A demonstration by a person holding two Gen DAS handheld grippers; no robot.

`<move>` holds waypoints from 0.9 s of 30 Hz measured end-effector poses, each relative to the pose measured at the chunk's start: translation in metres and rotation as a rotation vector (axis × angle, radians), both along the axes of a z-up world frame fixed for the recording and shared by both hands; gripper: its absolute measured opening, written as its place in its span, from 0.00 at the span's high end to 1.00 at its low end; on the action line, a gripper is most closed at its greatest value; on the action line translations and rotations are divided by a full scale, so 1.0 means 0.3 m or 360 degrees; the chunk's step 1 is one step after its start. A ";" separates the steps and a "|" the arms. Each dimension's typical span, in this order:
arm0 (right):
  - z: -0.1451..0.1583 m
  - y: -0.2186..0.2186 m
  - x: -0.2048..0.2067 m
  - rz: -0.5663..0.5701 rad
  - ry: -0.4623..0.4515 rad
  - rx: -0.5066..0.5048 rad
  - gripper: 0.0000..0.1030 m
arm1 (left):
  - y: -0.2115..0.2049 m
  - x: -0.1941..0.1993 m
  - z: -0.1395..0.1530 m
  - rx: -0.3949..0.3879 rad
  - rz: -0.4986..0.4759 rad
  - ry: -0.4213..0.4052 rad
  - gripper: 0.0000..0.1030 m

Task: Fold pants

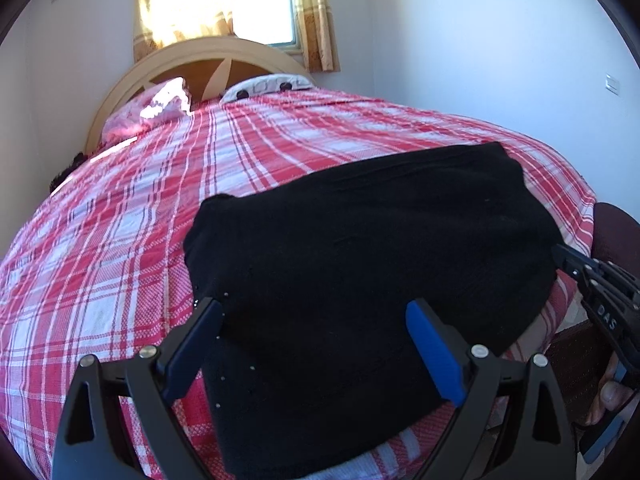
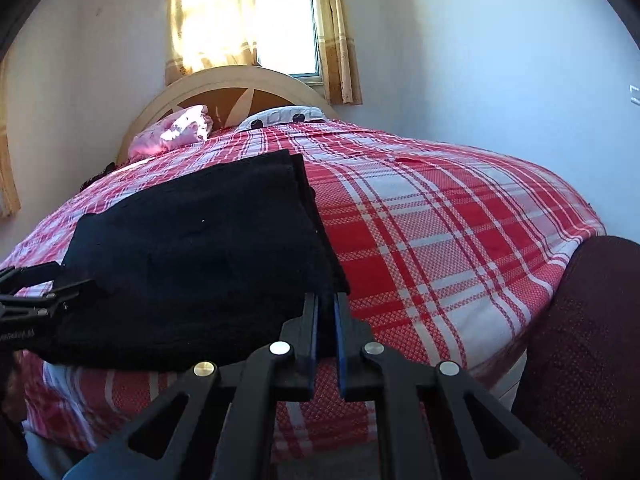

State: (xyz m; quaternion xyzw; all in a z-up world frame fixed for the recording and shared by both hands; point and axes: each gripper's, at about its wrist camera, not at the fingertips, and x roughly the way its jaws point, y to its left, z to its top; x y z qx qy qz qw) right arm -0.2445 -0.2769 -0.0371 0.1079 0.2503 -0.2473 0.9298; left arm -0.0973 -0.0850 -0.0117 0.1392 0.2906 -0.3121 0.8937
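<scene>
Your right tool (image 2: 326,320) is clamped on the near right corner of the pants (image 2: 192,256). Your left tool (image 1: 316,344) stands wide open, the pants' near edge between its fingers, untouched. One pair of black pants lies folded on the bed (image 1: 120,220); two pillows (image 1: 160,108) lie beyond, by the headboard.

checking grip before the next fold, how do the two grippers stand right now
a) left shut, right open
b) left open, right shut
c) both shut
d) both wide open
b: the left gripper has its fingers spread over the black pants, while the right gripper has its fingers together at the pants' near corner.
</scene>
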 end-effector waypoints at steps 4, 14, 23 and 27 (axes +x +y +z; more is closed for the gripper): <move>-0.002 -0.007 -0.002 -0.0005 -0.0007 0.0051 0.93 | -0.034 -0.035 -0.038 0.0105 -0.0051 -0.0087 0.06; 0.166 -0.088 -0.073 -0.0005 -0.0260 0.0291 0.65 | 0.085 -0.055 -0.018 -0.0077 -0.0014 -0.0086 0.06; 0.406 0.203 0.518 0.1318 0.0054 0.0206 0.52 | 0.112 -0.022 -0.092 -0.0199 0.0121 0.0169 0.00; 0.354 0.402 0.788 0.1643 0.0468 -0.0080 0.57 | 0.138 -0.001 -0.119 -0.0308 0.0157 0.0313 0.00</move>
